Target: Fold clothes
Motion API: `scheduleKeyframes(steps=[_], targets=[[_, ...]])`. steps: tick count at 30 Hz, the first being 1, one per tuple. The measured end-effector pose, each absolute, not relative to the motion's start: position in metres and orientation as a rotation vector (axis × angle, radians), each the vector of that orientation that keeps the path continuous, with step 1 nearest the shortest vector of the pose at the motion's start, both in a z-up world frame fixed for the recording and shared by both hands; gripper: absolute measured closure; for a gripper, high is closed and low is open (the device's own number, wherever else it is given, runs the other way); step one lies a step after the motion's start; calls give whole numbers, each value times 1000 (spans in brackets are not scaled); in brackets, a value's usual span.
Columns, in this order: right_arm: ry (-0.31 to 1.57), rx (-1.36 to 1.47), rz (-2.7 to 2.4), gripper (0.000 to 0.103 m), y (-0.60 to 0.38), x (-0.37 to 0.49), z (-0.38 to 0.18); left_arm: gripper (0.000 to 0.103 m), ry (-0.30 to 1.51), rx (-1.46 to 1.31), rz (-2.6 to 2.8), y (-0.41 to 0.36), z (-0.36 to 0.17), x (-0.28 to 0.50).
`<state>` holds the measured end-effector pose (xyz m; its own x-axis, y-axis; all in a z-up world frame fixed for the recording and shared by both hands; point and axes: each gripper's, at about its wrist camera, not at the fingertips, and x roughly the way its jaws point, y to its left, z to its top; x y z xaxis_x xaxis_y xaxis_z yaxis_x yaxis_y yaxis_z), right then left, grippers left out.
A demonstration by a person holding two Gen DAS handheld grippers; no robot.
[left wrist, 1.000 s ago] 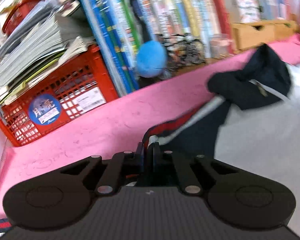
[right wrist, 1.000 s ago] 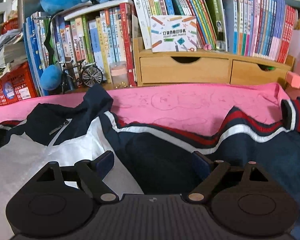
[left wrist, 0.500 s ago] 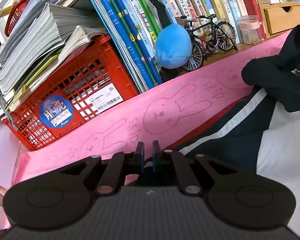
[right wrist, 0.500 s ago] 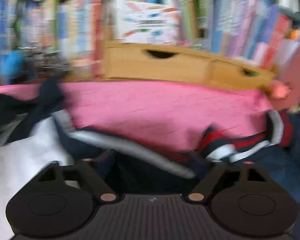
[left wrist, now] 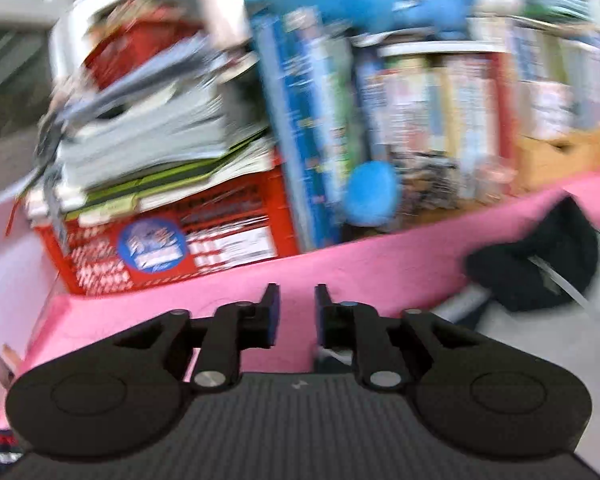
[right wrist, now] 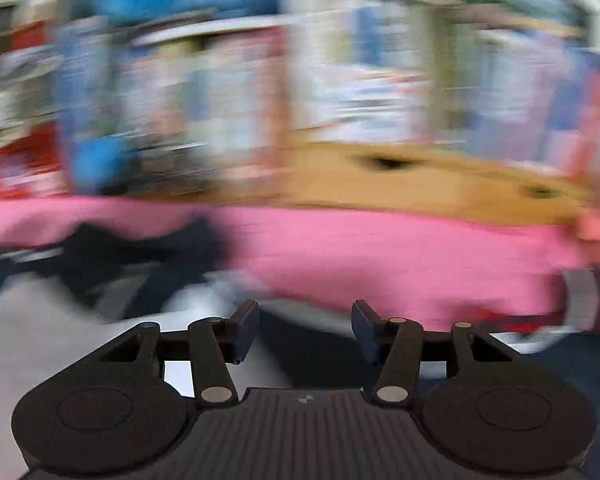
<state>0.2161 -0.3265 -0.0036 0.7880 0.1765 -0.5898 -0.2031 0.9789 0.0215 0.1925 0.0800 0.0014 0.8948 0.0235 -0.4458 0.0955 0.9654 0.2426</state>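
Observation:
A navy jacket with a white lining and red-and-white stripes lies on the pink cloth. In the left wrist view its dark collar (left wrist: 536, 268) sits at the right, and my left gripper (left wrist: 296, 304) is open and empty over the pink cloth (left wrist: 340, 272). In the right wrist view, which is heavily blurred, the jacket (right wrist: 112, 264) spreads across the lower left and its striped cuff (right wrist: 580, 300) lies at the right. My right gripper (right wrist: 305, 322) is open and empty just above the jacket.
A red crate (left wrist: 172, 248) stacked with papers stands at the back left. Upright books (left wrist: 308, 140), a blue plush ball (left wrist: 372, 196) and a wooden drawer unit (right wrist: 400, 184) line the back edge of the cloth.
My left gripper has opened and let go of the jacket sleeve it held, and has lifted away. My right gripper has stayed open and has swung quickly, blurring its view.

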Motion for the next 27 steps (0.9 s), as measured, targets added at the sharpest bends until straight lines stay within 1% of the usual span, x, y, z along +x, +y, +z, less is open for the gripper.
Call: scheduleKeyframes(steps=[4,7,9,11,12,13,14,15,16,17,18,20,22,23,24,27], targets=[[699,-45,415,51,-257,224,-15,76,542,315,-130,70,-22,148],[709,-88,486,51,-208,235,-22,75,599,341,-114,81,-45,127],[707,-136,480,51,-182,247,-28,74,587,322,-87,99,-47,111],[670,-199,427,50,-161,265,-31,74,575,286,-32,119,-38,96],[660,-204,397,41,-156,277,-33,72,569,269,1,130,-33,89],[662,-186,364,34,-154,293,-35,71,563,252,35,141,-28,81],[673,-163,336,21,-153,308,-36,67,558,238,70,155,-24,75],[694,-121,314,11,-156,322,-36,58,554,226,112,168,-20,68],[709,-68,294,10,-160,333,-37,50,550,218,168,182,-18,61],[713,-32,273,10,-161,342,-36,37,546,210,223,194,-17,55],[705,-31,253,12,-159,343,-35,33,543,203,279,205,-16,50],[686,-52,236,18,-154,333,-30,32,545,159,384,233,-16,40],[664,-60,261,18,-154,314,-25,23,547,83,481,260,-18,34],[651,-66,290,18,-155,301,-22,16,544,35,529,274,-19,32],[641,-79,318,18,-157,287,-19,13,537,-20,577,289,-22,31],[610,-150,388,17,-158,245,-10,12,541,-136,682,317,-31,36]])
